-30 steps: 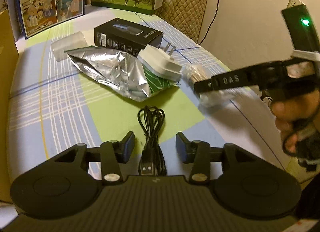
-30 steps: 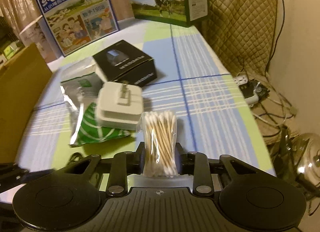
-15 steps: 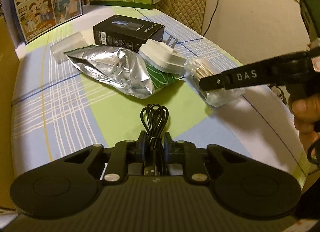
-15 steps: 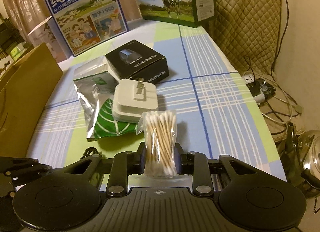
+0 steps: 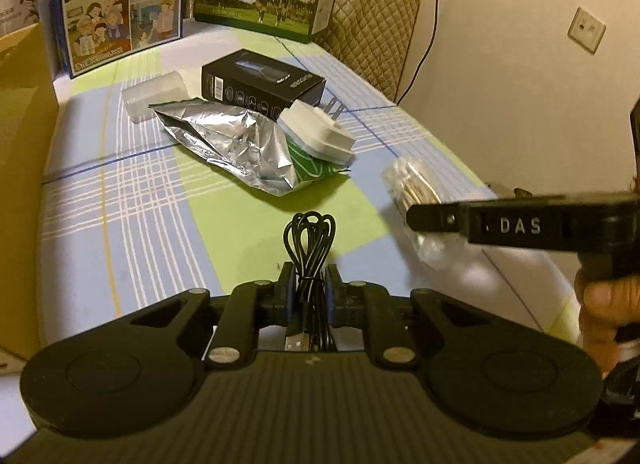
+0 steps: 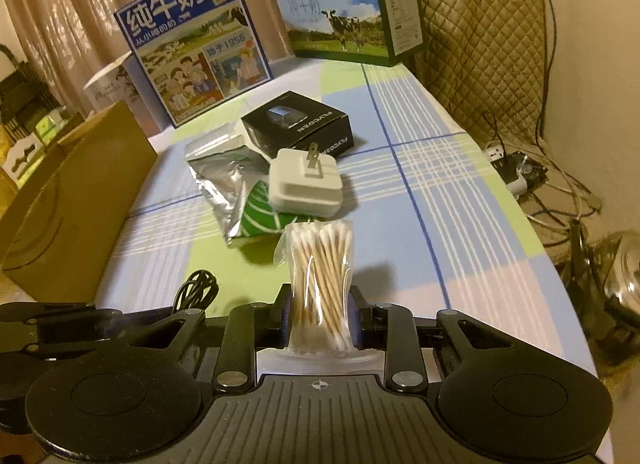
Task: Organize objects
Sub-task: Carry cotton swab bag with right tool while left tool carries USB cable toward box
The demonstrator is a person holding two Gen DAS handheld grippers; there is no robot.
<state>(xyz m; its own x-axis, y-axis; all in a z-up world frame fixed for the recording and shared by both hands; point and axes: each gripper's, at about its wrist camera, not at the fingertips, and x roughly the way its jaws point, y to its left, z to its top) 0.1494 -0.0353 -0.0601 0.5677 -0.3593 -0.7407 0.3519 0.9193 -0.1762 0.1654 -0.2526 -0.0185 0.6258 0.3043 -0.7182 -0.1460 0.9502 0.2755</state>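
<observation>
The left gripper (image 5: 308,288) has its fingers (image 5: 285,284) closed tight on a coiled black USB cable (image 5: 309,242), whose loops stick out ahead of the tips above the table (image 5: 120,224) covered in a blue, green and white plaid cloth. The right gripper (image 6: 320,310) has its fingers (image 6: 280,310) pressed in on both sides of a clear plastic bag of wooden cotton swabs (image 6: 320,260), which stands upright between them; in the left wrist view the same bag (image 5: 412,184) shows at the tip of the right gripper's black arm, with a hand (image 5: 608,304) on its grip. Farther along the table lies a crumpled silver foil pouch with a green leaf print (image 5: 236,144), and a white square plug adapter (image 6: 306,182) rests on its edge, prongs up. Just behind them sits a flat black cardboard product box (image 6: 298,128). A brown cardboard carton (image 6: 72,200) stands at the left edge of the table, and two printed milk cartons (image 6: 192,48) stand at the far end.
</observation>
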